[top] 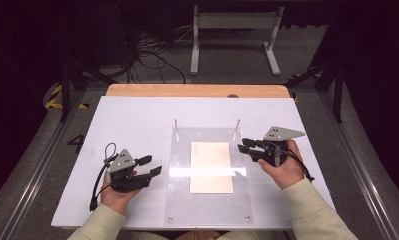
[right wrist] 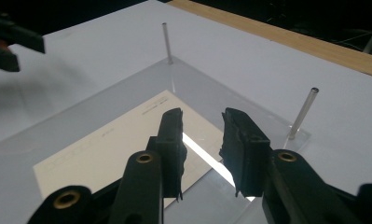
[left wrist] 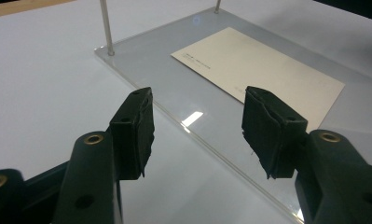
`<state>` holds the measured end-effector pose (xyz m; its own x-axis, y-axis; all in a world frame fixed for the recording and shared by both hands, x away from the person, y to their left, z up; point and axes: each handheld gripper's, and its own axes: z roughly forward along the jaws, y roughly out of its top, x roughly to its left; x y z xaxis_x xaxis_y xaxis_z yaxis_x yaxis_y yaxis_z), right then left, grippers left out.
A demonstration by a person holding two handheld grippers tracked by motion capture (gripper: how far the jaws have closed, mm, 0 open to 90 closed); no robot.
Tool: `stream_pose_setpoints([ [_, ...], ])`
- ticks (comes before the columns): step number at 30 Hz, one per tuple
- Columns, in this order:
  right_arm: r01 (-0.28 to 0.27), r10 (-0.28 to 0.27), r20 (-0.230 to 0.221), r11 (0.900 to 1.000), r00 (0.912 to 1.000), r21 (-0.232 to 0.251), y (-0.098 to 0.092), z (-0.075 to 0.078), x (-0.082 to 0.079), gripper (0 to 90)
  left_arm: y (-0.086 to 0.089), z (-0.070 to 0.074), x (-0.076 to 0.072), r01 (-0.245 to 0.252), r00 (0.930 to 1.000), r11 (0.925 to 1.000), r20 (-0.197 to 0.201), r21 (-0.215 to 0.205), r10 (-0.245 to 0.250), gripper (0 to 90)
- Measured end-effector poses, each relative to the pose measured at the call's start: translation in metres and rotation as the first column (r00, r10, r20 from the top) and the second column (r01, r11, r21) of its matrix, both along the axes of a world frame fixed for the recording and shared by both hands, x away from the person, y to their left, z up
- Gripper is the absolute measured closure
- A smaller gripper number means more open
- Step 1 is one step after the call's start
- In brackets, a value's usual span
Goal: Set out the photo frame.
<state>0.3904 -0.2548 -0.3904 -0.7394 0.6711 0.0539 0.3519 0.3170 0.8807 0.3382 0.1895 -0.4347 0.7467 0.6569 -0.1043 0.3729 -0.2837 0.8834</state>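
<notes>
A cream card (top: 212,167) (left wrist: 258,70) (right wrist: 109,144) lies flat on a clear acrylic plate (top: 179,200) (left wrist: 146,56) (right wrist: 104,100) in the middle of the white table. Two thin metal pins (top: 176,124) (right wrist: 302,112) stand upright at the plate's far corners. My left gripper (top: 153,165) (left wrist: 197,121) hovers just left of the plate's left edge, open, with nothing between its jaws. At the plate's right edge, my right gripper (top: 242,145) (right wrist: 202,135) points toward the card's far right corner. Its jaws stand apart and hold nothing.
The white tabletop (top: 127,115) has a wooden strip (top: 197,90) along its far edge. Beyond it on the floor stand a white metal frame (top: 234,30) and loose cables (top: 152,55). Metal rails run along both sides of the table.
</notes>
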Motion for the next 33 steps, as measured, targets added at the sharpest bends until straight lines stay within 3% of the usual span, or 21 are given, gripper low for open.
stream_pose_setpoints([
  [2, 0.030, -0.030, -0.021, 1.000, 0.9993, 0.000, 0.001, -0.002, 0.010, 67.2, 0.002, 0.000, -0.003, -0.004, 1.0000, 1.0000, -0.002, -0.001, 0.004, 44.1],
  [9, 0.104, -0.104, 0.012, 0.995, 0.9945, 0.001, 0.002, -0.005, 0.038, 63.4, 0.006, -0.002, -0.009, -0.012, 0.9999, 0.9997, 0.003, 0.022, 0.012, 44.1],
  [11, 0.155, -0.156, 0.035, 0.988, 0.9872, 0.012, 0.001, -0.006, 0.051, 61.9, 0.007, -0.004, -0.010, -0.014, 0.9999, 0.9994, 0.006, 0.031, 0.014, 44.0],
  [15, 0.195, -0.195, 0.038, 0.981, 0.9801, -0.004, 0.002, -0.008, 0.065, 62.5, 0.007, -0.005, -0.010, -0.015, 0.9999, 0.9992, 0.004, 0.037, 0.015, 43.9],
  [22, 0.237, -0.236, 0.028, 0.971, 0.9713, -0.029, 0.004, -0.017, 0.083, 66.5, 0.006, -0.006, -0.010, -0.009, 0.9999, 0.9989, 0.007, 0.045, 0.008, 43.9],
  [26, 0.238, -0.237, 0.014, 0.971, 0.9713, -0.027, 0.007, -0.024, 0.090, 69.5, 0.005, -0.007, -0.009, 0.006, 1.0000, 0.9992, 0.007, 0.039, -0.006, 43.5],
  [29, 0.238, -0.238, 0.008, 0.970, 0.9713, -0.044, 0.010, -0.028, 0.093, 73.4, 0.004, -0.007, -0.009, 0.007, 1.0000, 0.9990, 0.006, 0.044, -0.008, 43.5],
  [31, 0.244, -0.244, 0.012, 0.966, 0.9697, -0.079, 0.012, -0.031, 0.096, 82.8, 0.004, -0.007, -0.009, 0.010, 0.9999, 0.9990, 0.006, 0.044, -0.010, 43.5],
  [33, 0.245, -0.244, 0.024, 0.965, 0.9694, -0.095, 0.013, -0.032, 0.096, 85.1, 0.004, -0.007, -0.010, 0.016, 0.9998, 0.9991, 0.009, 0.039, -0.017, 43.3],
])
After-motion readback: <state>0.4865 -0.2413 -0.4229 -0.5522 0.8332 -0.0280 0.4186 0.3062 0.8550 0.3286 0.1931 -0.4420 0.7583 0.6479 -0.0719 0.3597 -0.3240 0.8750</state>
